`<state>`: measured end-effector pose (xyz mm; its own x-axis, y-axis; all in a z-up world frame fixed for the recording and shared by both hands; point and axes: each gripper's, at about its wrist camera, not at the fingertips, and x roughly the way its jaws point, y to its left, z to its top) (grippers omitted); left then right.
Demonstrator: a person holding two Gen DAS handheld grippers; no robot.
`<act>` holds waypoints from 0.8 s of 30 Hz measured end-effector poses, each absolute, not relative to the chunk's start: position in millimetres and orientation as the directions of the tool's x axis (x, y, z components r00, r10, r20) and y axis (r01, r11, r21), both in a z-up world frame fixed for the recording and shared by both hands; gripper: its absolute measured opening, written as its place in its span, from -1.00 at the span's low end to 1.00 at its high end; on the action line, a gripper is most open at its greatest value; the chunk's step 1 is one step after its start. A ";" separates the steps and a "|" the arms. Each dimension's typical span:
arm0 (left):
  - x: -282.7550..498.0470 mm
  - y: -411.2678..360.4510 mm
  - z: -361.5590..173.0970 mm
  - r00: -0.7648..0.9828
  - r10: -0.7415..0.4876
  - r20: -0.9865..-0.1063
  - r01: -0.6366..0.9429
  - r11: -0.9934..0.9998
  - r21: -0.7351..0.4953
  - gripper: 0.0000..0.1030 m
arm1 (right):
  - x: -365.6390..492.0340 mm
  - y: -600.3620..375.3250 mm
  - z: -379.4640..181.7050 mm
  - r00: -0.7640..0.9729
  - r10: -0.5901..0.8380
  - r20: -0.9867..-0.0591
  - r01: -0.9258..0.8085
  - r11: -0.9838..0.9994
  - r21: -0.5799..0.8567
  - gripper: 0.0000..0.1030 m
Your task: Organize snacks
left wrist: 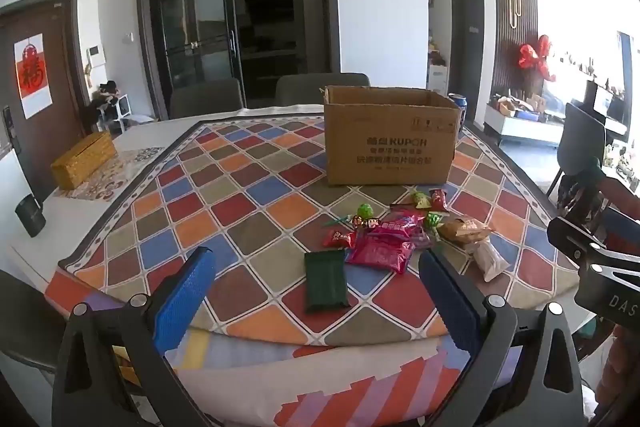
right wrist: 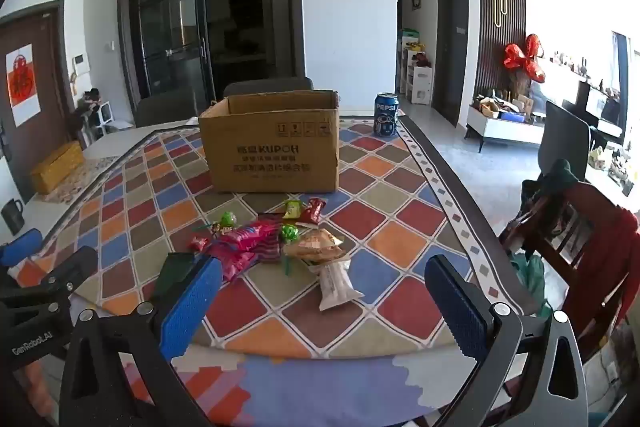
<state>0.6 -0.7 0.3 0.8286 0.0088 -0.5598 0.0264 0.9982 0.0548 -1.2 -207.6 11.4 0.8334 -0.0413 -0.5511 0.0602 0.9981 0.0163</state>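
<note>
Jaws spread wide on both my left gripper (left wrist: 316, 291) and right gripper (right wrist: 324, 291) — neither holds or touches anything. Ahead, the snack pile (left wrist: 404, 235) lies loose on the checkered tablecloth (left wrist: 240, 195), just before the open cardboard box (left wrist: 390, 139) — Pepsi can (right wrist: 386, 115) behind.

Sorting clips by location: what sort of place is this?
Most likely a home dining and living area: a dining table with a patterned cloth and chairs, a red paper charm on the door, and a low TV cabinet by bright windows.
</note>
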 end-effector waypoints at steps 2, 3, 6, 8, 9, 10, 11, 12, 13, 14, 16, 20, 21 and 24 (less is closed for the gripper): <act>2.7 -4.2 -1.3 0.830 0.014 -0.558 0.026 0.998 0.063 1.00 | -1.9 -207.8 11.7 0.840 -0.044 -0.541 0.061 0.998 0.014 0.99; 0.6 -1.9 -0.3 0.842 0.004 -0.540 0.023 0.999 0.044 1.00 | -2.2 -208.0 11.9 0.839 -0.044 -0.543 0.061 0.998 0.015 0.99; 0.1 -2.6 -1.4 0.843 0.004 -0.538 0.023 0.999 0.045 1.00 | -2.4 -207.6 12.2 0.834 -0.044 -0.549 0.062 0.998 0.014 0.99; -2.7 -2.1 0.2 0.845 0.008 -0.535 0.021 0.999 0.048 1.00 | -2.1 -208.4 12.2 0.832 -0.041 -0.553 0.061 0.998 0.018 0.99; -4.6 -2.5 1.6 0.847 0.007 -0.531 0.022 0.999 0.048 1.00 | -2.2 -208.2 12.3 0.833 -0.041 -0.552 0.061 0.998 0.018 0.99; -4.9 -3.8 2.3 0.848 0.008 -0.529 0.021 0.999 0.050 1.00 | -2.2 -208.0 12.0 0.834 -0.041 -0.551 0.061 0.998 0.018 0.99; -5.5 -4.2 2.5 0.850 0.008 -0.527 0.020 0.999 0.049 1.00 | -2.3 -207.9 11.8 0.834 -0.041 -0.550 0.062 0.998 0.018 0.99; -3.5 -5.1 3.3 0.850 0.009 -0.527 0.020 0.999 0.049 1.00 | -2.0 -207.8 11.3 0.834 -0.041 -0.550 0.061 0.998 0.018 0.99; -4.3 -4.9 4.2 0.851 0.010 -0.525 0.019 0.999 0.049 1.00 | -1.6 -207.2 10.8 0.834 -0.042 -0.550 0.061 0.998 0.017 0.99; -8.1 -0.7 7.4 0.854 0.004 -0.521 0.023 0.999 0.046 1.00 | -2.4 -208.2 13.2 0.835 -0.042 -0.549 0.061 0.998 0.018 0.99; -8.4 -0.7 8.1 0.854 0.003 -0.520 0.024 0.999 0.044 1.00 | -2.4 -208.2 13.1 0.836 -0.042 -0.548 0.061 0.998 0.017 0.99; -8.5 -0.6 9.5 0.854 0.005 -0.520 0.022 0.999 0.045 1.00 | -4.2 -207.5 13.7 0.838 -0.042 -0.545 0.061 0.998 0.018 0.99; -9.1 -0.4 10.5 0.855 0.004 -0.518 0.022 0.999 0.045 1.00 | -4.2 -207.6 13.9 0.838 -0.041 -0.545 0.061 0.998 0.019 0.99; -10.0 0.3 12.4 0.857 0.004 -0.515 0.022 0.999 0.045 1.00 | -4.6 -208.0 13.9 0.839 -0.040 -0.543 0.060 0.998 0.020 0.99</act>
<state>-10.0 0.3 12.4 0.8570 0.0043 -0.5153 0.0221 0.9987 0.0451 -4.6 -208.0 13.9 0.8390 -0.0401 -0.5427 0.0604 0.9980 0.0196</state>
